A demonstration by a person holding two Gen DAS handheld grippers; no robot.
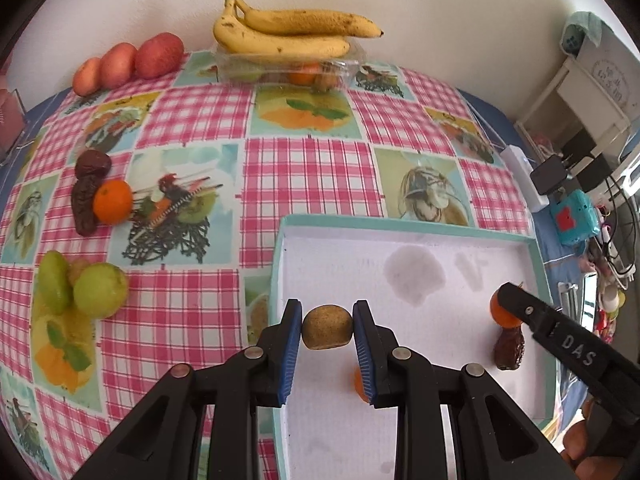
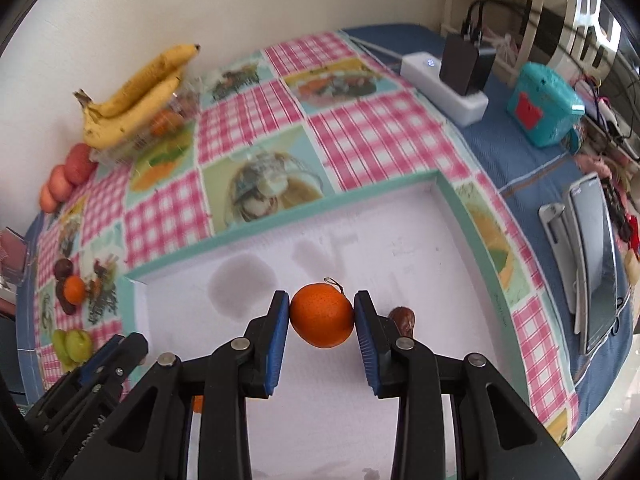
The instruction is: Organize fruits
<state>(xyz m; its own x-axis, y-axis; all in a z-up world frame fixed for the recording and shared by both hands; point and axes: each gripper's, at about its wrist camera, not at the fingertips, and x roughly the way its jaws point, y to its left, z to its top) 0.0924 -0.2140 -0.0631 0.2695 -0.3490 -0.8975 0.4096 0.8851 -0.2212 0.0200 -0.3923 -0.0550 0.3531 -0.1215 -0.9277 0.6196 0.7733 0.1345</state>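
Over tray (image 1: pixel 400 420): left tongs (image 1: pixel 327 330) clamp kiwi (image 1: pixel 327 327); right tongs (image 2: pixel 322 316) clamp orange (image 2: pixel 322 315).

Glossy tablecloth (image 1: pixel 312 168), fuzzy matt kiwi (image 1: pixel 327 327)

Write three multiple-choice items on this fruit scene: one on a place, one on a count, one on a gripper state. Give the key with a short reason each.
1. Where do the bananas lie?
A. in the white tray
B. on top of the clear plastic box
C. beside the green fruits

2. How many red-orange fruits stand in the row by the wall?
A. three
B. one
C. five

3. What does the left gripper hold?
A. nothing, it is open
B. a banana
C. a brown kiwi

Key:
1 B: the bananas rest on the clear plastic box at the wall.
2 A: three sit side by side.
3 C: the blue pads press both sides of the kiwi over the white tray; the right gripper likewise clamps an orange.
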